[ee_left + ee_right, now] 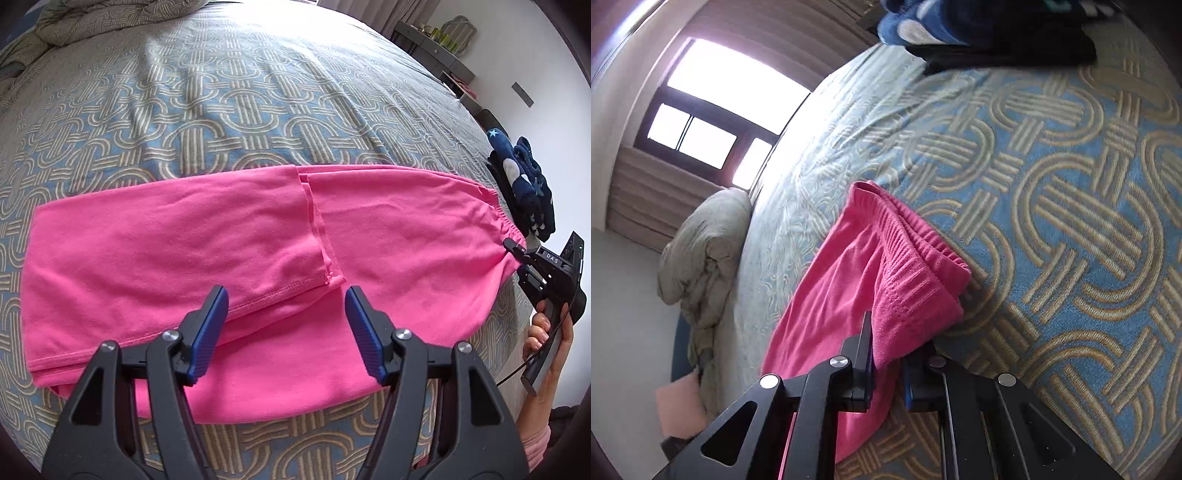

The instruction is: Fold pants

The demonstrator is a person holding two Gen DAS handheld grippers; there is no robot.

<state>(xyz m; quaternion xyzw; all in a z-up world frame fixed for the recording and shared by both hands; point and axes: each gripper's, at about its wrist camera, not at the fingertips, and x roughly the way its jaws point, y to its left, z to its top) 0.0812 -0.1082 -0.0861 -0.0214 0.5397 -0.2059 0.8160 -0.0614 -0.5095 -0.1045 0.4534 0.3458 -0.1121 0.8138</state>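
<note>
Our right gripper (886, 369) is clamped on the pink pants (221, 236) at the waistband (916, 258). Ahead of our left gripper (286, 332), jaws apart, lies limp, light cloth; we'd pinch hems.

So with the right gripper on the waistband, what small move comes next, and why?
Probably lift the waistband and carry it over toward the leg hems: the right gripper is shut on it, the pink pants lie folded lengthwise, and the left gripper hovers open.
</note>
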